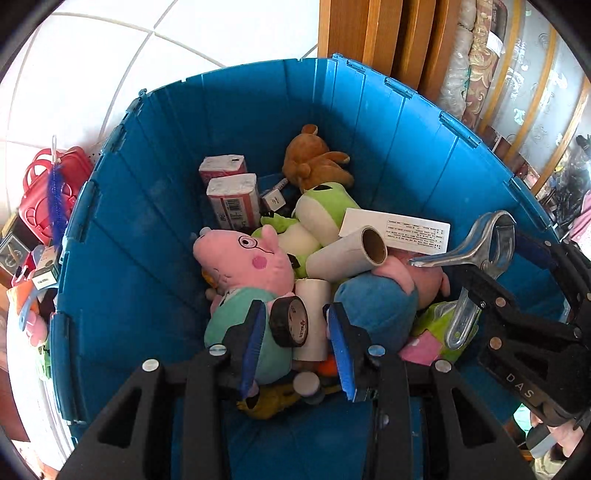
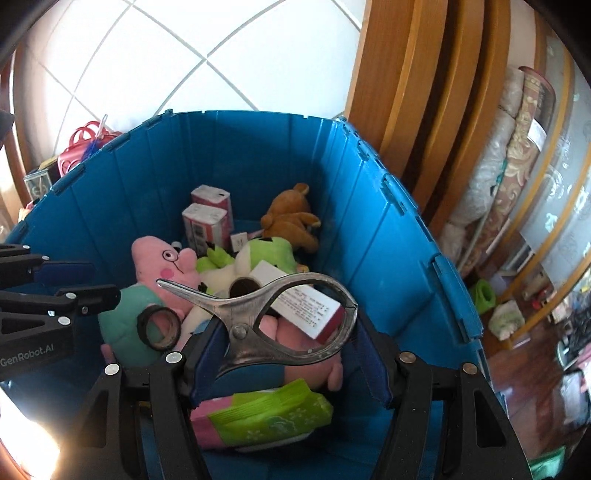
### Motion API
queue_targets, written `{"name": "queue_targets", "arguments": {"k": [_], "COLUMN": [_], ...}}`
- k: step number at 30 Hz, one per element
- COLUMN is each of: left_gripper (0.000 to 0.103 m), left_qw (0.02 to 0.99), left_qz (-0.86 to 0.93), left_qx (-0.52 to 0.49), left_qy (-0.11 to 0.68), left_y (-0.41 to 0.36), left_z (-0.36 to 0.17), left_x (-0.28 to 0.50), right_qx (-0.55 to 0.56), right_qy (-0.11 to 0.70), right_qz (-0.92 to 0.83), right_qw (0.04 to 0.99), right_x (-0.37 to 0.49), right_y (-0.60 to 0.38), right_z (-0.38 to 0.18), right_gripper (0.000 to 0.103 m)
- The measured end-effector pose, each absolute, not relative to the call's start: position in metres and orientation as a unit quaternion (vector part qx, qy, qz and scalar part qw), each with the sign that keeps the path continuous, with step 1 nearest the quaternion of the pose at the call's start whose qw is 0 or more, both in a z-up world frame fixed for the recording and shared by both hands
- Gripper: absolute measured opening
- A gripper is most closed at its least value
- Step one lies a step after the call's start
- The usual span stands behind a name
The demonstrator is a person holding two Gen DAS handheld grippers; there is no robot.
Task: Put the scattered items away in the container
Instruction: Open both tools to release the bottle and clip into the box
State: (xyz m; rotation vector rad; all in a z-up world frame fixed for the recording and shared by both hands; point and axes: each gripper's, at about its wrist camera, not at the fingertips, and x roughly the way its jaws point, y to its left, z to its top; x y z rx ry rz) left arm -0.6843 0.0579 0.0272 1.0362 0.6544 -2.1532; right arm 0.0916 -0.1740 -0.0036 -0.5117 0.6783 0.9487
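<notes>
Both grippers hang over the blue crate [image 1: 147, 258] [image 2: 388, 240]. It holds a pink pig plush [image 1: 240, 258], a brown bear [image 1: 314, 158], a green frog plush [image 1: 321, 206], tissue packs [image 1: 232, 199], paper rolls [image 1: 347, 251] and a white box [image 1: 399, 229]. My right gripper [image 2: 288, 325] [image 1: 513, 266] is shut on a large metal clip [image 2: 280, 321] [image 1: 480, 266], held above the toys. My left gripper [image 1: 295, 308] [image 2: 105, 282] stands partly open with no grip. A black tape roll [image 1: 290, 321] [image 2: 159, 328] sits below and beyond its tips, on the pig plush.
A green wipes pack [image 2: 273, 410] lies in the crate under my right gripper. Outside the crate's left wall are a red basket [image 1: 48, 192] and small clutter. A wooden door frame [image 1: 369, 33] and rolled rugs [image 2: 517, 147] stand behind and to the right.
</notes>
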Motion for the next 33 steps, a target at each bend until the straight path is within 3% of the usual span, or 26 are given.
{"name": "queue_targets", "arguments": {"k": [6, 10, 12, 16, 20, 22, 24, 33], "left_gripper": [0.035, 0.047, 0.052, 0.053, 0.055, 0.067, 0.070, 0.077], "left_qw": [0.338, 0.345, 0.350, 0.360, 0.386, 0.399, 0.413, 0.470], "left_qz": [-0.818, -0.821, -0.823, -0.827, -0.834, -0.839, -0.843, -0.843], "left_qx": [0.393, 0.387, 0.381, 0.364, 0.327, 0.306, 0.282, 0.202], "left_qy": [0.249, 0.240, 0.235, 0.233, 0.221, 0.210, 0.199, 0.168], "left_y": [0.061, 0.066, 0.069, 0.073, 0.080, 0.085, 0.090, 0.101], "left_z": [0.027, 0.029, 0.030, 0.034, 0.046, 0.053, 0.061, 0.083], "left_x": [-0.681, -0.677, -0.674, -0.664, -0.645, -0.634, -0.622, -0.550], "right_qx": [-0.249, -0.250, -0.250, -0.244, -0.233, -0.224, -0.215, -0.181], "right_qy": [0.325, 0.326, 0.325, 0.318, 0.306, 0.304, 0.300, 0.266], "right_qz": [0.459, 0.469, 0.471, 0.479, 0.490, 0.494, 0.497, 0.539], "right_qw": [0.788, 0.782, 0.781, 0.781, 0.782, 0.783, 0.786, 0.779], "right_x": [0.095, 0.097, 0.097, 0.092, 0.085, 0.081, 0.076, 0.030], "right_y": [-0.175, -0.177, -0.178, -0.183, -0.190, -0.194, -0.197, -0.207], "right_z": [-0.010, -0.011, -0.011, -0.010, -0.005, -0.002, 0.003, 0.035], "right_gripper": [0.065, 0.066, 0.070, 0.092, 0.103, 0.103, 0.103, 0.103]}}
